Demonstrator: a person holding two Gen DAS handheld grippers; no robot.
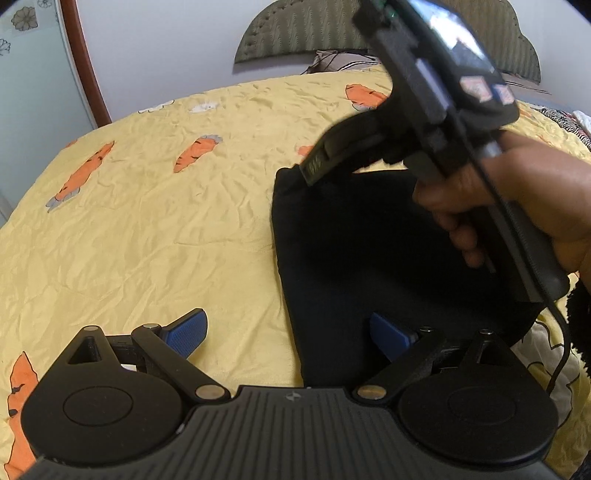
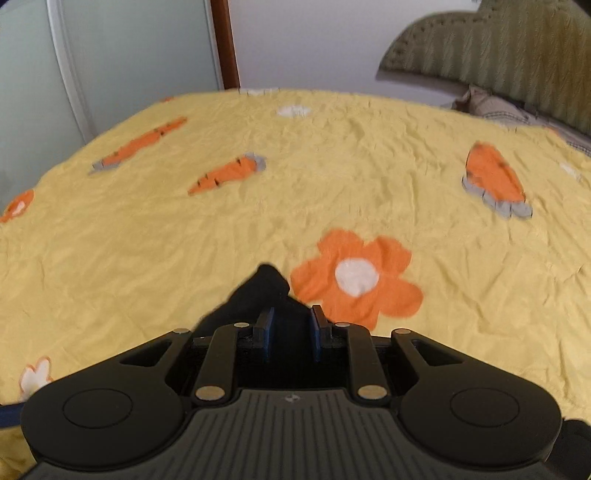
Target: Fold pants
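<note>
The black pants [image 1: 369, 251] lie folded on the yellow bedspread [image 1: 166, 221], right of centre in the left wrist view. My left gripper [image 1: 291, 336] is open, its blue pads wide apart over the pants' near left edge; the right pad [image 1: 389, 334] is over the cloth and the left pad [image 1: 188, 332] over the bedspread. My right gripper [image 1: 314, 170] is at the pants' far left corner. In the right wrist view it [image 2: 290, 332] is shut on a bunch of the black cloth [image 2: 258, 291].
The bedspread [image 2: 332, 177] has orange carrot and flower prints. A green padded headboard [image 1: 303, 33] and a pillow [image 1: 340, 59] are at the far side. A wooden door frame [image 1: 85, 62] and frosted panels stand at the left. A hand [image 1: 517, 199] holds the right gripper's handle.
</note>
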